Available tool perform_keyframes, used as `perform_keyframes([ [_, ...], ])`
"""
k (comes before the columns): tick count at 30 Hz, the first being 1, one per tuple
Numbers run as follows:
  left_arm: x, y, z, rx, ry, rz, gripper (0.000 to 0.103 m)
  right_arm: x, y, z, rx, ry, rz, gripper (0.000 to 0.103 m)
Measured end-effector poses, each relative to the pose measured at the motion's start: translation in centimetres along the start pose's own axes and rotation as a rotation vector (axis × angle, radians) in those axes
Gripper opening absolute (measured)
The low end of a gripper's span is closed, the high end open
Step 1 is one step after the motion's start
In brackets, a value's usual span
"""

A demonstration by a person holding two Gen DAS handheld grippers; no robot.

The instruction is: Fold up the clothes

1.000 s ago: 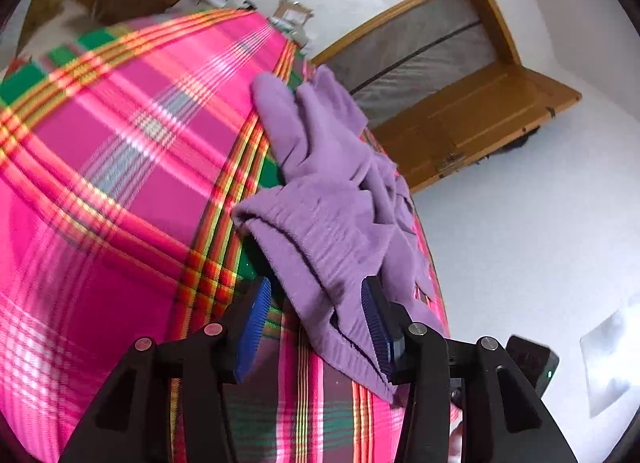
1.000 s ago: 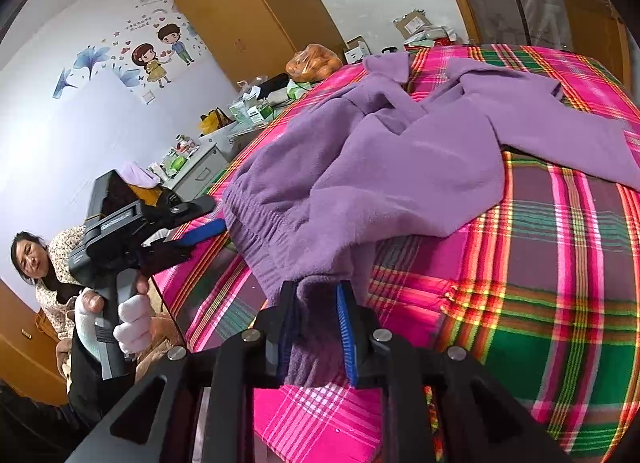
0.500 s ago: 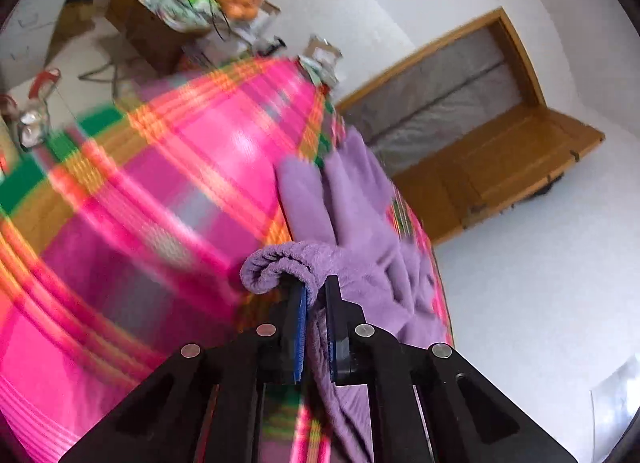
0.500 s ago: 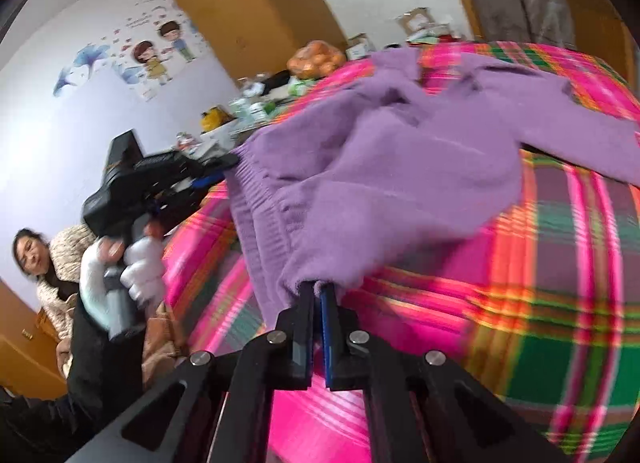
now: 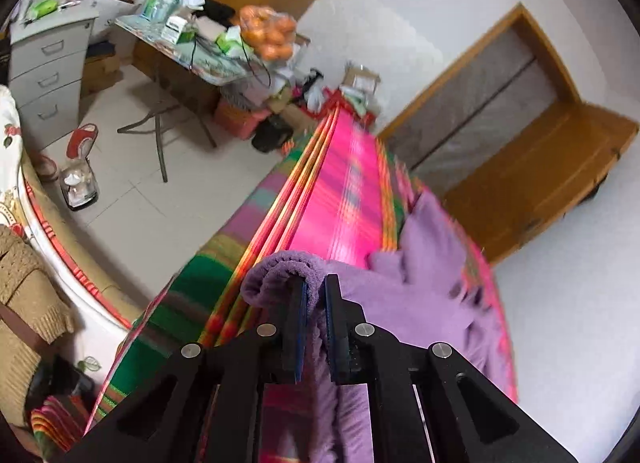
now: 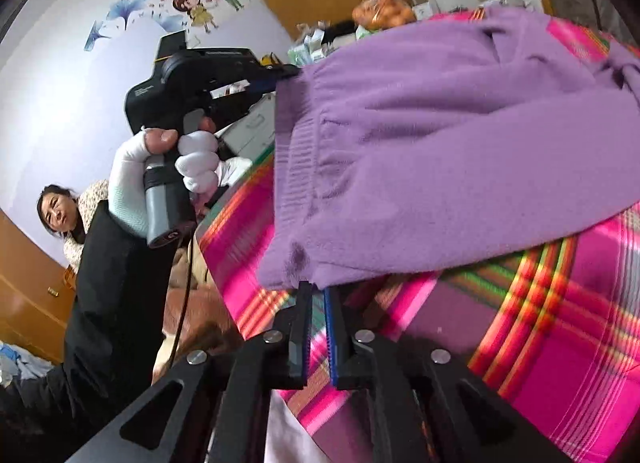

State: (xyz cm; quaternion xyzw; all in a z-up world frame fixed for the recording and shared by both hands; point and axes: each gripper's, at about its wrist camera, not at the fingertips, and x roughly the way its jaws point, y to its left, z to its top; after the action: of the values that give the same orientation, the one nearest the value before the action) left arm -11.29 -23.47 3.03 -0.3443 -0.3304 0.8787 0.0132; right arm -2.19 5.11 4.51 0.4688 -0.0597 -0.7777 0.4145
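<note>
The purple fleece trousers are lifted at the ribbed waistband, and the rest of them trails over the bed with its pink plaid blanket. The left hand-held gripper is closed on one corner of the waistband, with the cloth rolled over its fingertips. The right hand-held gripper is closed on the other corner, where the hem goes in between its blue pads. In the right wrist view the waistband hangs stretched between the two corners, and the person's gloved hand holds the left tool.

I judge the folding to be in progress: no neat fold shows, and the legs lie loose and wrinkled toward the far end of the bed. What is left seems to be laying the trousers flat and folding them over.
</note>
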Motion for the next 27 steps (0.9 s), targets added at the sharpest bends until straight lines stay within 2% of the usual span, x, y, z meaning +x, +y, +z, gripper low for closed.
perform_keyframes([
  [1,-0.2,0.5,-0.3,0.010,-0.006,-0.002,0.011,-1.1,-0.9,0.0,0.007,-0.024,-0.028,0.028],
  [3,-1.0,1.1,-1.1,0.020,-0.029,-0.005,0.013,-3.4,-2.6,0.0,0.022,-0.071,-0.085,0.037],
  [8,-4.6,2.5,-3.0,0.022,-0.127,0.010,0.013,-9.0,-6.9,0.1,0.059,-0.188,-0.226,0.039],
  [11,-6.3,1.2,-4.5,0.054,-0.149,-0.018,0.015,-11.3,-10.3,1.2,0.073,-0.233,-0.396,0.041],
  [14,-6.8,-2.5,-7.1,0.161,-0.118,-0.074,0.020,-11.8,-12.8,2.9,0.038,-0.199,-0.592,0.047],
  [16,-6.6,-4.8,-9.1,0.223,-0.082,-0.101,0.022,-11.7,-14.1,3.6,-0.004,-0.172,-0.669,0.048],
  [20,-5.2,-8.0,-12.7,0.312,0.006,-0.140,0.022,-10.7,-16.5,4.4,-0.084,-0.072,-0.734,0.048],
  [23,-3.9,-9.4,-15.0,0.357,0.056,-0.139,0.022,-10.5,-17.3,5.0,-0.123,-0.068,-0.747,0.048],
  [24,-3.4,-9.7,-15.8,0.368,0.075,-0.137,0.022,-10.5,-17.7,5.2,-0.124,-0.073,-0.749,0.047],
  [26,-2.7,-9.9,-16.9,0.378,0.103,-0.132,0.022,-10.7,-18.8,5.6,-0.094,-0.090,-0.742,0.029],
  [27,-2.3,-9.9,-17.4,0.380,0.114,-0.129,0.022,-10.9,-19.3,5.9,-0.060,-0.099,-0.736,0.004],
])
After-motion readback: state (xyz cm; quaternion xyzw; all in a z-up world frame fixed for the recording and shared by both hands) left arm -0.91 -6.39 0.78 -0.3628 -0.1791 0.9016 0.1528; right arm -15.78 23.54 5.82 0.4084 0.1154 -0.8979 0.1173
